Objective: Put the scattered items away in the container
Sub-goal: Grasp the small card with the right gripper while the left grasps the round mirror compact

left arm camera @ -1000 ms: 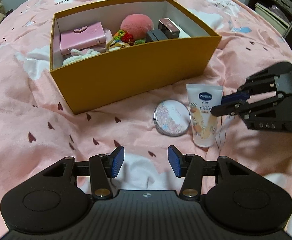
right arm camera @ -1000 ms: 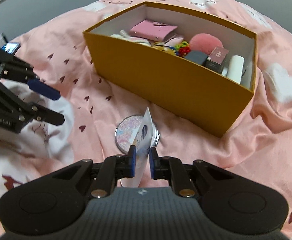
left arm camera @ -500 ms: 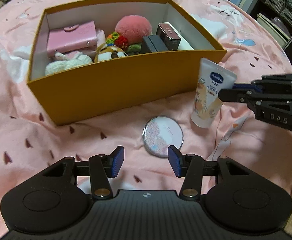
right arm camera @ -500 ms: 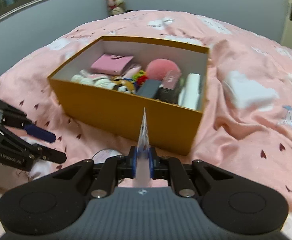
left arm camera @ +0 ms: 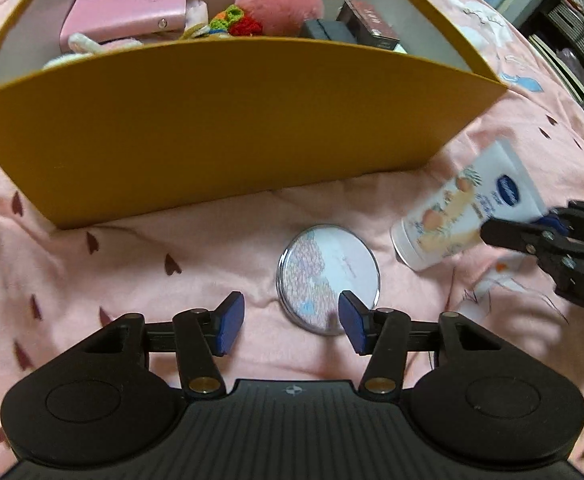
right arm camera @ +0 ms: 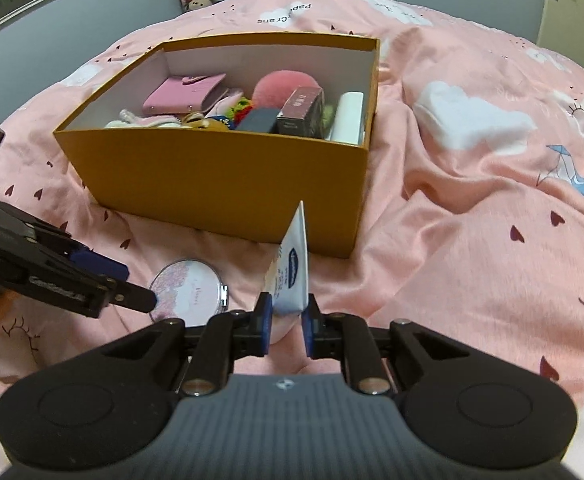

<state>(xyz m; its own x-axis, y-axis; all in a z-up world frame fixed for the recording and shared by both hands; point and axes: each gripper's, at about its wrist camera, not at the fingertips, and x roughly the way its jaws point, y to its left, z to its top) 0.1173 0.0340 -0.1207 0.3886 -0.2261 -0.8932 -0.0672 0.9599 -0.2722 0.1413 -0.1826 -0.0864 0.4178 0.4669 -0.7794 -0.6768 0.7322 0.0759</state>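
Orange cardboard box (right arm camera: pixel 227 184) sat near; the right hand-held gripper (right arm camera: pixel 285 322) pinched the hand-cream tube (right arm camera: pixel 292 276), needing a lift clear of the rim, while the left hand-held gripper (left arm camera: pixel 289 322) gaped wide over the compact mirror (left arm camera: pixel 328 276) on the bed (right arm camera: pixel 472 220).

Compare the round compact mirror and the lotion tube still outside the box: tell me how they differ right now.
The compact mirror is a flat round disc lying on the pink bedsheet; the lotion tube is long, white and tapered. The mirror is ungripped, lying just ahead of the open left tool; the tube is shut in the right tool and raised. Both remain outside the yellow box.
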